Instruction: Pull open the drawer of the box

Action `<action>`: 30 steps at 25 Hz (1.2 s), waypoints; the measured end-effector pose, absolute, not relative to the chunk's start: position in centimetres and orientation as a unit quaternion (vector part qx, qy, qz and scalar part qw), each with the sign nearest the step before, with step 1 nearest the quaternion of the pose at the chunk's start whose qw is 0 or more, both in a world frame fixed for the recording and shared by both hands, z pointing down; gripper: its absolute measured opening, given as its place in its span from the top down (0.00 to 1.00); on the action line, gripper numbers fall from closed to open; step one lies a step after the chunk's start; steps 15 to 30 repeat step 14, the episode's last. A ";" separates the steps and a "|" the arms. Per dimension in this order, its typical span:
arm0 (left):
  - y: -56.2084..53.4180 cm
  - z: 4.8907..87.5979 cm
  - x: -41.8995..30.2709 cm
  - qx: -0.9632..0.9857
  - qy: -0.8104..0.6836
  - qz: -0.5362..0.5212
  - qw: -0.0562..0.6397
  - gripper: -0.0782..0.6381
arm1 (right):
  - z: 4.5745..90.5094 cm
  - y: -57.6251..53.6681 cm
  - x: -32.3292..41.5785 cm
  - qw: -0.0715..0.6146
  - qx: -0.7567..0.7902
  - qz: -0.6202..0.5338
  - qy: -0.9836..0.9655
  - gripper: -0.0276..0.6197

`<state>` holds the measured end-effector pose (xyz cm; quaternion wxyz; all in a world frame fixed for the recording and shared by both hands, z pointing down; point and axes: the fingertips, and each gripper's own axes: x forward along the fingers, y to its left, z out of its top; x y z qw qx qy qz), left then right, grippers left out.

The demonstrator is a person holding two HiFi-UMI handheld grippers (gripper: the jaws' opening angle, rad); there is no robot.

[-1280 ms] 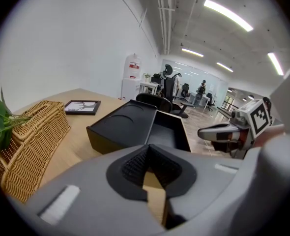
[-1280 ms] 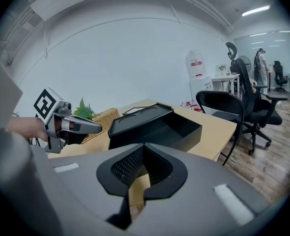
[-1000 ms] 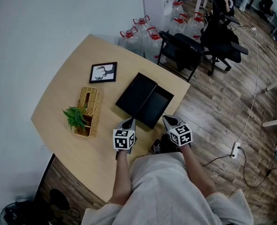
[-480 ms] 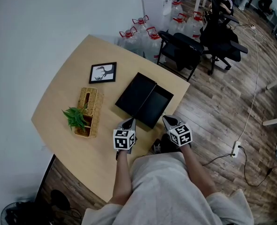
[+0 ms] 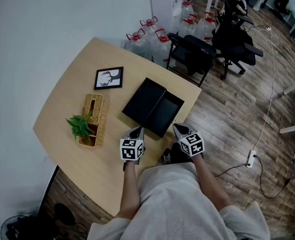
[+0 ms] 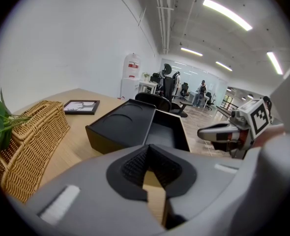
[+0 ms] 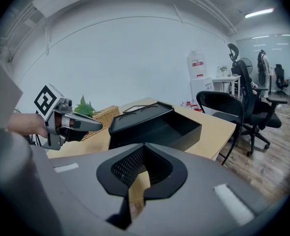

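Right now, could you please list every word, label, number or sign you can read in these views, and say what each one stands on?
No text can be read anywhere.
Water dispenser: a red label, too small to read.
Framed picture: a drawing, no lettering visible.
Marker cubes: black-and-white square patterns only, no letters or digits.

The black rectangular box (image 5: 145, 101) is sitting near the light wooden table's (image 5: 70, 91) right edge; the woven wicker basket (image 5: 94, 118) is lying left of it, the black-framed picture (image 5: 109, 77) lying behind the basket.
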<state>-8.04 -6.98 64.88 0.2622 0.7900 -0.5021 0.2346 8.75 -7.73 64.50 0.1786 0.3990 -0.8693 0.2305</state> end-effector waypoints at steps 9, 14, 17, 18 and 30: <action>-7.0 65.0 -8.0 0.791 -0.501 0.235 0.262 0.82 | 64.8 -7.6 8.8 0.183 0.399 0.231 -0.868 0.95; -7.0 64.8 -8.0 0.790 -0.503 0.235 0.260 0.82 | 64.8 -7.6 8.9 0.183 0.399 0.232 -0.868 0.95; -7.0 64.8 -8.0 0.790 -0.503 0.235 0.260 0.82 | 64.8 -7.6 8.9 0.183 0.399 0.232 -0.868 0.95; -7.0 64.8 -8.0 0.790 -0.503 0.235 0.260 0.82 | 64.8 -7.6 8.9 0.183 0.399 0.232 -0.868 0.95; -7.0 64.8 -8.0 0.790 -0.503 0.235 0.260 0.82 | 64.8 -7.6 8.9 0.183 0.399 0.232 -0.868 0.95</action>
